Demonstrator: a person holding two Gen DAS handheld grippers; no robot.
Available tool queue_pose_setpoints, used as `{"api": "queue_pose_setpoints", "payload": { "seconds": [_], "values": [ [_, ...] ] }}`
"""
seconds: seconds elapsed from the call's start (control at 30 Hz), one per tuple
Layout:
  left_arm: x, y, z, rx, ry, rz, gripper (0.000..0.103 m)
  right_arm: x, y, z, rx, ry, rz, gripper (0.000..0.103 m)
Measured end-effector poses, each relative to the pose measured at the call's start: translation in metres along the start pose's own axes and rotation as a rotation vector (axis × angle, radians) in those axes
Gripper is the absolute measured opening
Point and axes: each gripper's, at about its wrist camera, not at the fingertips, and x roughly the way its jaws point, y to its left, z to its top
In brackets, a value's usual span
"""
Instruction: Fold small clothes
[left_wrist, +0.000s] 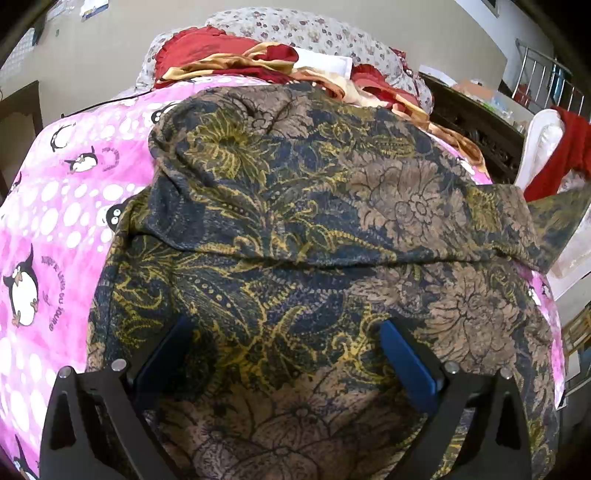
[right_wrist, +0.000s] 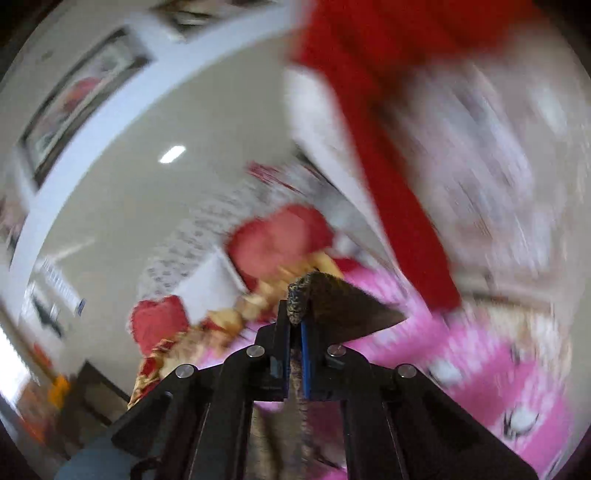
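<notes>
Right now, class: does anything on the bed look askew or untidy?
Yes. The floral garment lies rumpled on the pink penguin blanket, its top flap folded crookedly. The right gripper pinches one corner. Behind, red and gold cloths sit heaped.

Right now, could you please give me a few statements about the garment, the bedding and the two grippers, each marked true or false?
1. The left gripper is open above the floral garment. True.
2. The right gripper is open and holds nothing. False: it is shut on a garment edge.
3. The garment lies on a pink penguin blanket. True.
4. The garment is plain white. False: it is dark blue, brown and yellow.
</notes>
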Motion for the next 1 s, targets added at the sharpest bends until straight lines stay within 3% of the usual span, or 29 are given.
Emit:
{"api": "queue_pose_setpoints", "payload": {
  "seconds": [0.1,0.23,0.37,0.47,0.6,0.7,0.73,0.83,0.9,1.0],
  "values": [
    [-0.001,0.002,0.0,-0.009,-0.003,-0.011,0.103,-0.007,0.064,0.004,-0.087,0.01,0.118,0.003],
    [-0.003,0.002,0.001,-0.01,0.0,-0.012,0.103,0.017,0.155,-0.034,-0.227,0.12,0.274,0.003],
    [-0.021,0.015,0.013,-0.08,-0.007,-0.068,0.103,0.064,0.238,-0.118,-0.369,0.3,0.401,0.003],
    [-0.047,0.035,0.025,-0.139,-0.071,-0.05,0.103,0.106,0.269,-0.193,-0.409,0.434,0.428,0.003],
    [-0.06,0.051,0.038,-0.16,-0.083,-0.051,0.103,0.156,0.277,-0.299,-0.453,0.609,0.338,0.003],
    [-0.062,0.054,0.047,-0.161,-0.083,-0.087,0.103,0.167,0.269,-0.35,-0.517,0.684,0.251,0.004],
    [-0.059,0.054,0.05,-0.168,-0.073,-0.112,0.103,0.166,0.267,-0.362,-0.543,0.705,0.229,0.009],
    [-0.045,0.043,0.058,-0.156,-0.039,-0.153,0.103,0.147,0.257,-0.367,-0.552,0.728,0.24,0.023],
    [-0.032,0.03,0.064,-0.129,-0.02,-0.22,0.103,0.129,0.249,-0.366,-0.592,0.73,0.236,0.025],
    [-0.005,0.007,0.071,-0.079,0.05,-0.304,0.103,0.103,0.225,-0.368,-0.737,0.712,0.129,0.027]
  ]
}}
